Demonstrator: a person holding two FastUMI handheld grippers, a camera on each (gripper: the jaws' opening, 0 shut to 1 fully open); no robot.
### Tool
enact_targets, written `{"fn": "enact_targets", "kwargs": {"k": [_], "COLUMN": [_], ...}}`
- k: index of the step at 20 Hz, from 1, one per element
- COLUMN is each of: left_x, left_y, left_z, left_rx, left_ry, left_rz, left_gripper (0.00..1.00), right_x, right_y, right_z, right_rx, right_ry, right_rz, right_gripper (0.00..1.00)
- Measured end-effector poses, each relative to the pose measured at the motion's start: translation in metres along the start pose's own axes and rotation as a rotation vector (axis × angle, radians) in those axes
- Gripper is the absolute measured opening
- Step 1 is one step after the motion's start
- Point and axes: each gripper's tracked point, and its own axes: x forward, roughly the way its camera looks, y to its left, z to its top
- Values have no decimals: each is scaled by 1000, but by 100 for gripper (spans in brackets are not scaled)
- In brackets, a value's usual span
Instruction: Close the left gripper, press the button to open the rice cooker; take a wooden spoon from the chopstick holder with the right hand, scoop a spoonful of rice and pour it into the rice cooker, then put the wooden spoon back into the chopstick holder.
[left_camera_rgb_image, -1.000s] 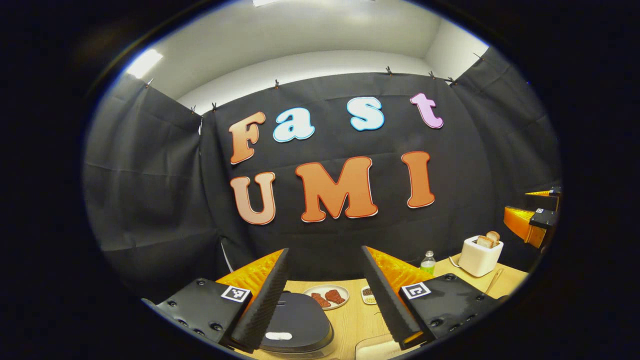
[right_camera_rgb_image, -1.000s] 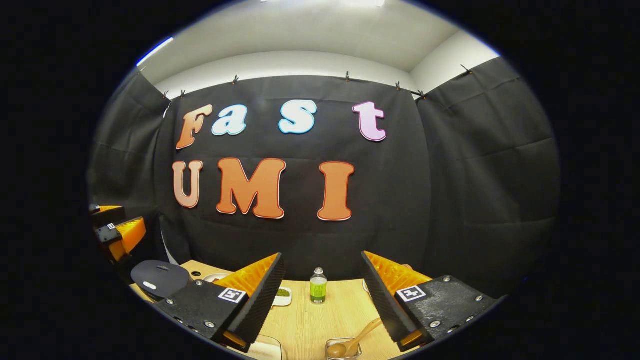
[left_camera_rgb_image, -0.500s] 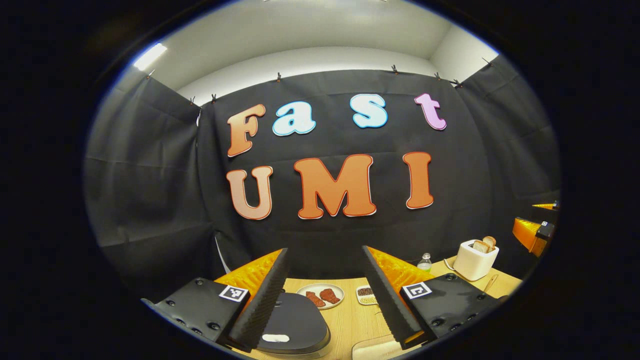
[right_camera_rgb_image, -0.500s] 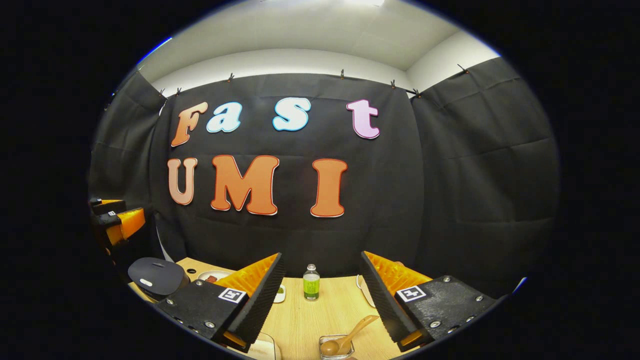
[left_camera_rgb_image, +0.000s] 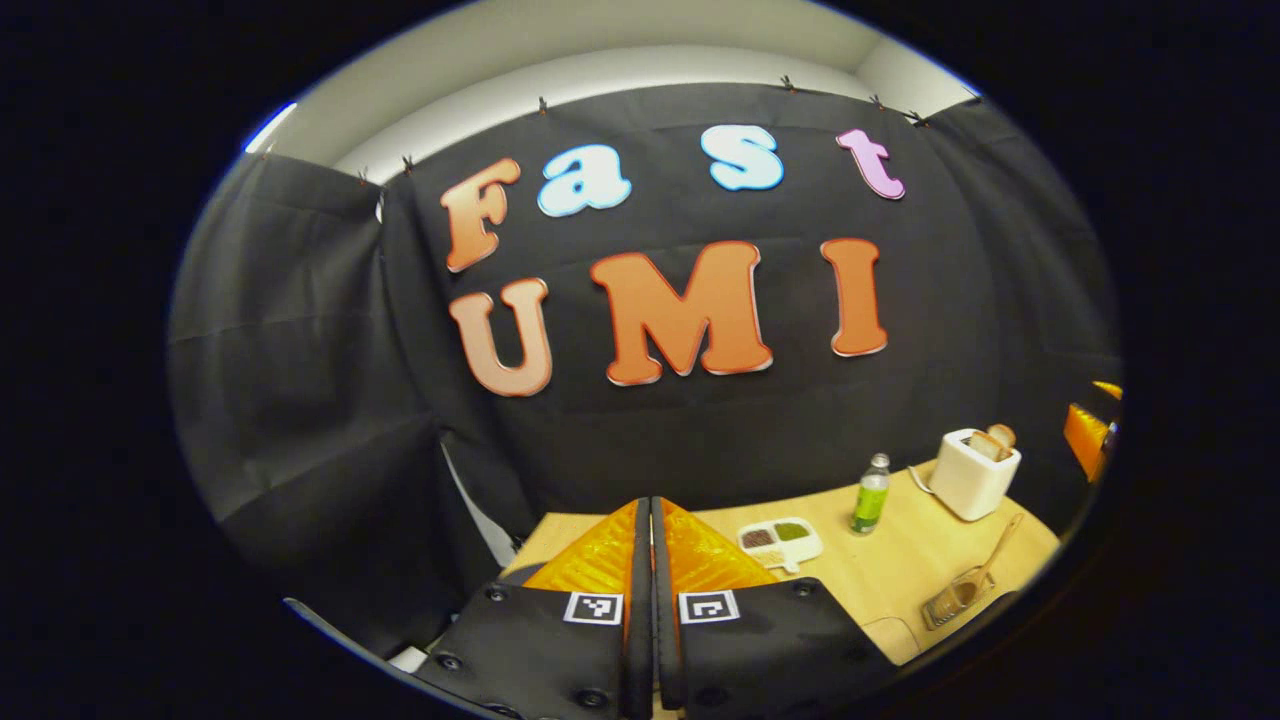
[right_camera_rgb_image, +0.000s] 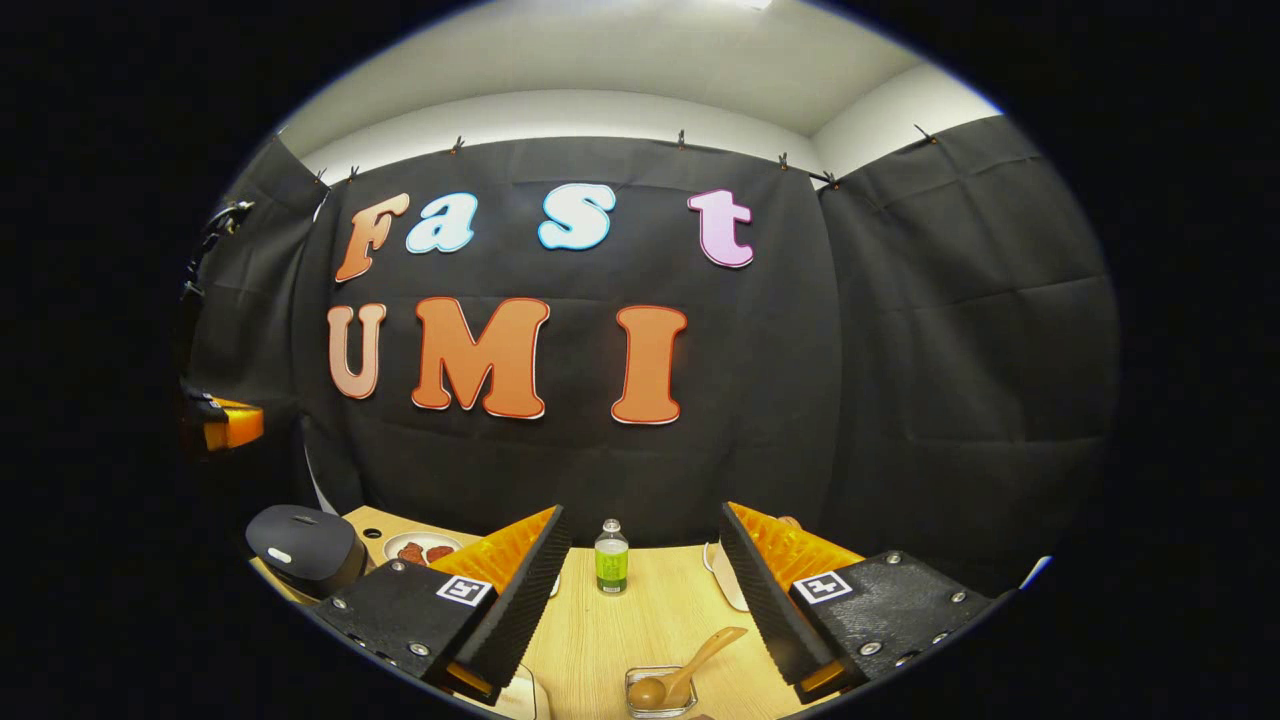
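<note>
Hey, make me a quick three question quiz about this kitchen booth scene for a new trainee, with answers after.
1. True or false: the left tool is shut.
2. Where does the wooden spoon sit? A) in the clear holder B) on the toaster C) inside the rice cooker
3. Fill in: the rice cooker's lid is ____.

Key: 1 true; 2 A; 3 closed. The right tool is open, holding nothing.
</note>
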Motion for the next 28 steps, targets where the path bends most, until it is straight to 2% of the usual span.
{"fn": "enact_targets", "kwargs": {"k": [1, 3, 5, 10, 12, 13, 14, 16, 22, 23, 25, 26, 28], "left_x": [4, 16, 23, 21, 15, 14, 11, 8, 1, 6, 6, 5, 4], "left_y": [13, 20, 35, 68, 65, 66, 68, 73, 71, 74, 76, 74, 75], "left_z": [-17, -38, -62, -122, -146, -157, -166, -183, -216, -218, -218, -219, -218], "left_rx": [-36, -130, -194, -262, -311, -332, -347, -377, -451, -451, -463, -463, -435], "left_ry": [61, 196, 349, 671, 796, 848, 894, 973, 1087, 1063, 1048, 1050, 1022], "left_rz": [29, 9, 28, 77, 74, 76, 79, 93, 98, 98, 97, 90, 85], "left_gripper": [7, 5, 5, 5, 5, 0, 5, 5, 5, 1, 9, 5, 5], "right_x": [0, 0, -2, -5, -7, -8, -9, -11, -16, -15, -17, -18, -19], "right_y": [-1, -3, -9, -24, -30, -32, -35, -38, -42, -44, -48, -48, -51], "right_z": [-2, -5, -9, -26, -33, -35, -37, -42, -58, -61, -68, -70, -73], "right_rx": [-7, -20, -31, -31, -29, -28, -29, -31, -19, -15, -6, 4, 18], "right_ry": [4, 9, 17, 61, 78, 85, 90, 99, 139, 150, 168, 177, 188], "right_rz": [-1, -7, -22, -66, -83, -90, -97, -111, -134, -138, -153, -157, -161], "right_gripper": [94, 92, 92, 96, 94, 94, 94, 94, 94, 94, 94, 94, 94]}}
